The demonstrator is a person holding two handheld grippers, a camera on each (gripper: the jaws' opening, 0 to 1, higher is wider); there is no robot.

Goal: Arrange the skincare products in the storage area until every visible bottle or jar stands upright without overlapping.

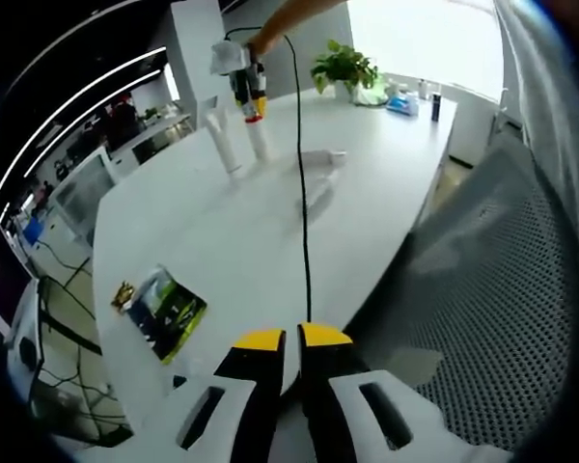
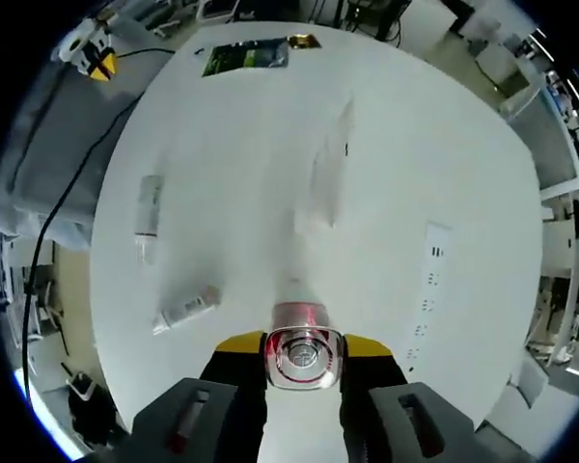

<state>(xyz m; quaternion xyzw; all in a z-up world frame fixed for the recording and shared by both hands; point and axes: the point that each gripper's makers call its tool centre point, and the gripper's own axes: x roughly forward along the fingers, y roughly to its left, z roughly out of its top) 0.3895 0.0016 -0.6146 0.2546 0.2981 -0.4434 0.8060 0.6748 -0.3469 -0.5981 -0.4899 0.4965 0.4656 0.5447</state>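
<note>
A white tube with a clear, red-ringed cap (image 2: pixel 304 359) stands on the white table (image 2: pixel 444 145), and my right gripper (image 2: pixel 304 345) is shut on its top. In the left gripper view that gripper (image 1: pixel 253 104), held by a hand, clamps the same tube (image 1: pixel 260 141) at the far side of the table (image 1: pixel 222 241). A second white tube (image 1: pixel 224 140) stands upright just beside it (image 2: pixel 330 166). Two more tubes (image 2: pixel 148 218) (image 2: pixel 185 309) lie flat, one of them (image 1: pixel 320 159) near the standing pair. My left gripper (image 1: pixel 291 340) hovers at the near table edge, jaws together and empty.
A green packet (image 1: pixel 169 311) lies near the table edge (image 2: pixel 246 56). A black cable (image 1: pixel 302 193) runs across the table. A potted plant (image 1: pixel 344 66) and small bottles (image 1: pixel 434 104) stand at the far end. A mesh chair (image 1: pixel 502 309) is on the right. Sockets (image 2: pixel 429 280) are set into the table.
</note>
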